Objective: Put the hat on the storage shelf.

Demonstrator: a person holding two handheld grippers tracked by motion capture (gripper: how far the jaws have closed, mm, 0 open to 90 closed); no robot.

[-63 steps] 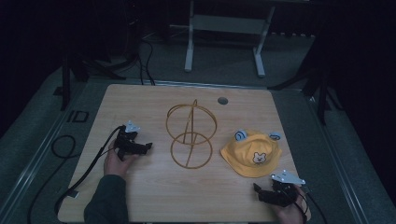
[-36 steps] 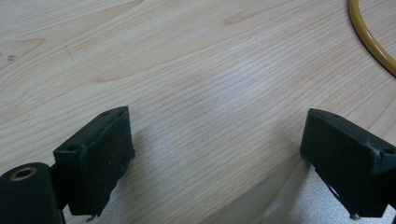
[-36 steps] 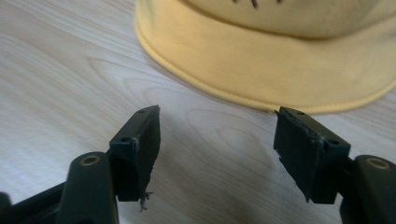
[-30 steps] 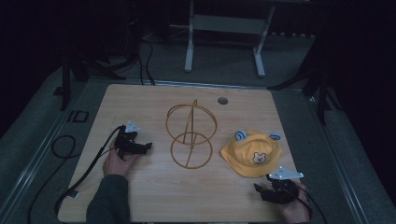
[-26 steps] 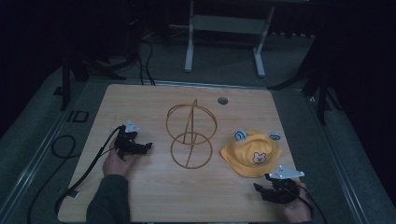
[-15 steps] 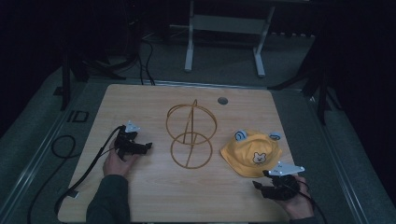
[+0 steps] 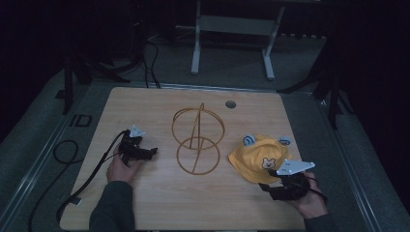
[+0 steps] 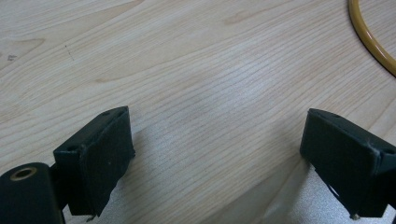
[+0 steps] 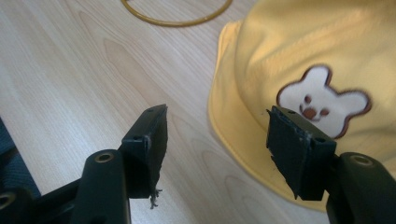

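Right gripper (image 7: 269, 188) hovers at the yellow hat's (image 7: 255, 155) brim, jaws parted, just reopening slightly, gripping nothing. Left gripper (image 7: 151, 152) rests low over the table (image 7: 159, 198), jaws wide and empty.

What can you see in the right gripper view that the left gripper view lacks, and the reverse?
Right gripper view alone: the yellow hat with its bear patch, its brim lying between the right gripper's open fingers, untouched. Left gripper view alone: the left gripper, fingers wide apart over bare wood. Both: the wooden table and an arc of the gold wire ring.
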